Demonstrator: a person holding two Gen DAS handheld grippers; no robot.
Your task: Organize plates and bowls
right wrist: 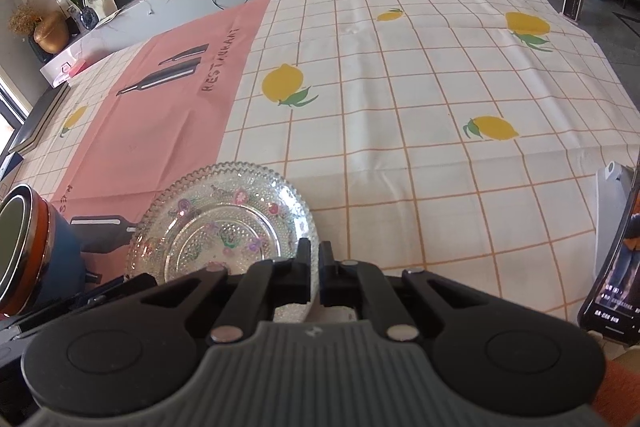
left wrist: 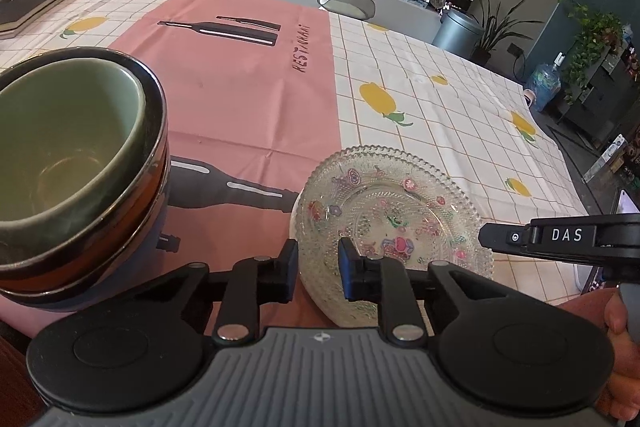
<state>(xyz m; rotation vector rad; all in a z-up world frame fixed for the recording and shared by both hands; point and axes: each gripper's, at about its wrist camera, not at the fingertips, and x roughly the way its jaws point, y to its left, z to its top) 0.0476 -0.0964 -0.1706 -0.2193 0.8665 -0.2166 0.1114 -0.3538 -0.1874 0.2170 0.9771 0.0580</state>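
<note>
A clear glass plate with a flower pattern lies on the pink mat at the table's near edge. My left gripper straddles its left rim, one finger outside and one inside, with a narrow gap showing, so it is open. My right gripper is shut on the plate's right rim; its black tip shows in the left wrist view. Left of the plate stands a stack of bowls, a green one nested in dark-rimmed, orange and blue ones, also at the right wrist view's left edge.
A checked lemon tablecloth covers the table. A phone on a stand stands at the near right. Dark books lie at the far left. A chair stands beyond the far edge. A person's hand holds the right gripper.
</note>
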